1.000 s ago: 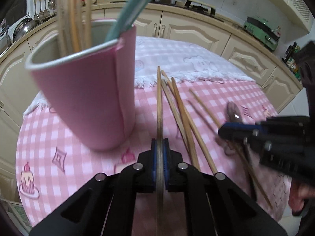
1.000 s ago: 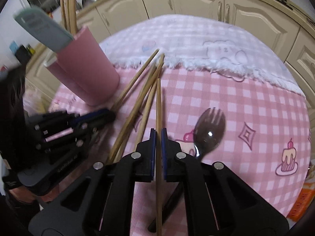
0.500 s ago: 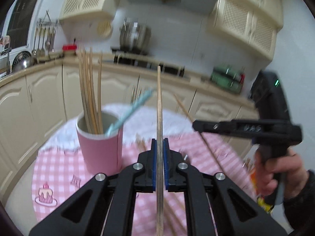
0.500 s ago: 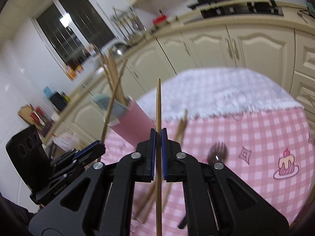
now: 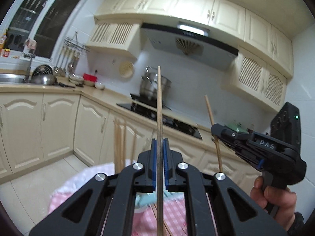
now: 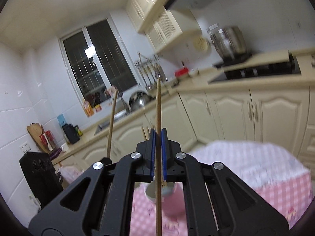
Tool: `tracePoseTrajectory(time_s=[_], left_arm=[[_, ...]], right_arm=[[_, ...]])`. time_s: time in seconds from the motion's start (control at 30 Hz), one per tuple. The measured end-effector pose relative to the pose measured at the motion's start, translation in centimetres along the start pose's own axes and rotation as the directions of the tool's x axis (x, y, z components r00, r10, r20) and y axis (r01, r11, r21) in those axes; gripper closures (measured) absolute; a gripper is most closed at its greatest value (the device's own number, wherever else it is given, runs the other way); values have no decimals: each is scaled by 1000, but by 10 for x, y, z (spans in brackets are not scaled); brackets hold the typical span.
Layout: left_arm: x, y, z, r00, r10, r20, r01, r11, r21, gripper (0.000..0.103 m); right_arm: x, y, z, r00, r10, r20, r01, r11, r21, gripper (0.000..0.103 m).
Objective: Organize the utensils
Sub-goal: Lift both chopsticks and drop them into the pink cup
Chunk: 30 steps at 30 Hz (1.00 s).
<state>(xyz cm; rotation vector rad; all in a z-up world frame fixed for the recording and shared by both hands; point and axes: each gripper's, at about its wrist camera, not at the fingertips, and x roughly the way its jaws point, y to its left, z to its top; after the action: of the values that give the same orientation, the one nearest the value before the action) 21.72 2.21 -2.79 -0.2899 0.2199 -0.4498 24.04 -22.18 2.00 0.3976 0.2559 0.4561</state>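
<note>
Much is hidden or smeared. In the left wrist view the gripper's black frame covers most of the table [image 5: 65,192]; only a blurred strip of pink-checked cloth shows at the bottom. The pink cup [image 6: 173,202] is mostly behind the frames: in the right wrist view just part of its rim and side shows below the fingers, blurred. In the left view only the tops of the chopsticks standing in it [image 5: 120,143] poke up left of the fingers, w/ a bit of a teal utensil [image 5: 143,198] showing through the frame. Can't tell how many sticks are in the cup.

Left gripper [image 5: 159,165]: blue pads pressed together on one wooden chopstick [image 5: 159,106], which runs out fwd & up past the fingertips; its rear end is cut off by the bottom edge.

Right gripper [image 6: 158,155]: same, pads clamped on a second chopstick [image 6: 158,118], rear end also cut off. From the left cam, that gripper sits at the right, held by a hand [image 5: 273,200], its stick tilted.

Both grippers sit above the table, near level, facing the kitchen counter [image 5: 59,87] & steel pot [image 5: 154,84] on the hob. Background in the right view is motion-blurred.
</note>
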Motion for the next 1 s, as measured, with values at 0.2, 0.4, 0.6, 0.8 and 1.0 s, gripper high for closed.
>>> tracePoseTrajectory(time_s=[0.2, 0.4, 0.6, 0.8, 1.0], left_arm=[[23, 4, 25, 997, 36, 70, -39, 999, 30, 98], [56, 8, 30, 994, 59, 90, -64, 997, 51, 98], [76, 22, 18, 996, 73, 56, -75, 996, 37, 98], [86, 37, 15, 998, 46, 44, -48, 998, 30, 98], [92, 57, 6, 999, 44, 27, -44, 999, -18, 98]], right_arm=[[34, 8, 19, 995, -4, 99, 8, 999, -46, 97], [61, -3, 25, 993, 15, 113, -10, 999, -42, 97], [61, 2, 22, 987, -14, 157, 14, 1000, -2, 97], [81, 12, 14, 991, -56, 122, 60, 998, -31, 97], [95, 21, 6, 989, -123, 82, 126, 992, -24, 97]])
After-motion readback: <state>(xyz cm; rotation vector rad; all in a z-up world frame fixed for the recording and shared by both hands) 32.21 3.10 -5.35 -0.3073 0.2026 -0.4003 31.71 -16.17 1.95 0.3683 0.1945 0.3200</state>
